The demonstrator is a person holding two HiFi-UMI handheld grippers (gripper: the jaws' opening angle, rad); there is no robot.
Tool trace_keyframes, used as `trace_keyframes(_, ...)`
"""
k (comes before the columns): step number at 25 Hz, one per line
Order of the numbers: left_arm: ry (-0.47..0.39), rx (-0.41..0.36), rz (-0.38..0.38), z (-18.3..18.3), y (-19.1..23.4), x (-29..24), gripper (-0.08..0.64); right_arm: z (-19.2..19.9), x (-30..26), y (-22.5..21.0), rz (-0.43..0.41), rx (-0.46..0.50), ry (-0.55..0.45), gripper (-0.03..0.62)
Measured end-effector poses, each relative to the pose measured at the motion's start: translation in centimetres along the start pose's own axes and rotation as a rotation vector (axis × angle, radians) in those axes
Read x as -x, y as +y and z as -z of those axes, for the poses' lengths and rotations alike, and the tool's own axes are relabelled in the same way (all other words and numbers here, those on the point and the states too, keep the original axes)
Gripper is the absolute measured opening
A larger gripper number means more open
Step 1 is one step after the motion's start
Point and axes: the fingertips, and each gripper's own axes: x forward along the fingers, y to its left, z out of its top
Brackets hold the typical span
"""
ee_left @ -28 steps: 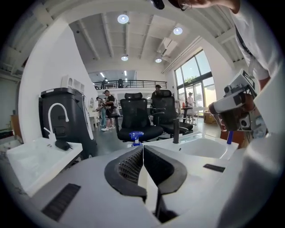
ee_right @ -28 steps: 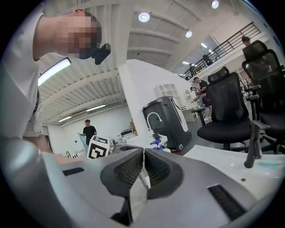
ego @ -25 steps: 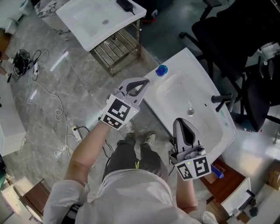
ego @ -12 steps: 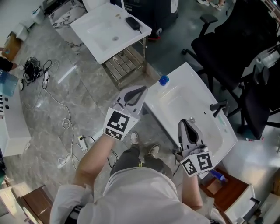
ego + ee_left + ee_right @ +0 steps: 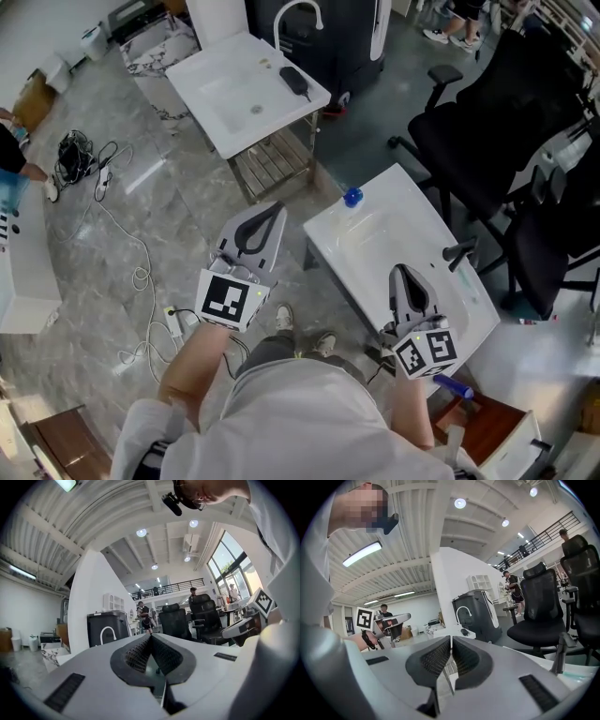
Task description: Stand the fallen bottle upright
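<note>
The left gripper (image 5: pixel 273 210) had its black, ribbed fingers (image 5: pixel 137 652) pressed together on nothing, out over the grey marbled floor (image 5: pixel 187 187). The right gripper (image 5: pixel 402 271) hung above the glossy white sink worktop (image 5: pixel 375 234), its ribbed fingers (image 5: pixel 436 659) closed to a thin slit, empty. The bottle (image 5: pixel 352 197) showed as a round blue cap at that worktop's far left corner, apart from both.

light: bright, ceiling lamps (image 5: pixel 141 533) + windows (image 5: pixel 229 566) | gripper views: fisheye, dark corners | head view: sharp, floor glare (image 5: pixel 141 174)
</note>
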Motion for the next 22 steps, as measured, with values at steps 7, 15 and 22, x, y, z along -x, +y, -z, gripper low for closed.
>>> trace_keyframes(7, -0.033, 0.031, -0.098, -1.8, 2.1, 3.7, 0.017, -1.7, -0.2, -1.0, 0.038, 0.010, -0.031, 0.038)
trace_keyframes(15, -0.010, 0.034, -0.175, -1.1, 3.7, 7.8, 0.017, -3.1, 0.0, -1.2, 0.066, 0.004, -0.051, 0.040)
trace_keyframes(22, -0.008, 0.051, -0.207, -1.0, 5.3, 8.1, 0.017, -3.6, 0.2, -2.4, 0.098, -0.012, -0.056, 0.040)
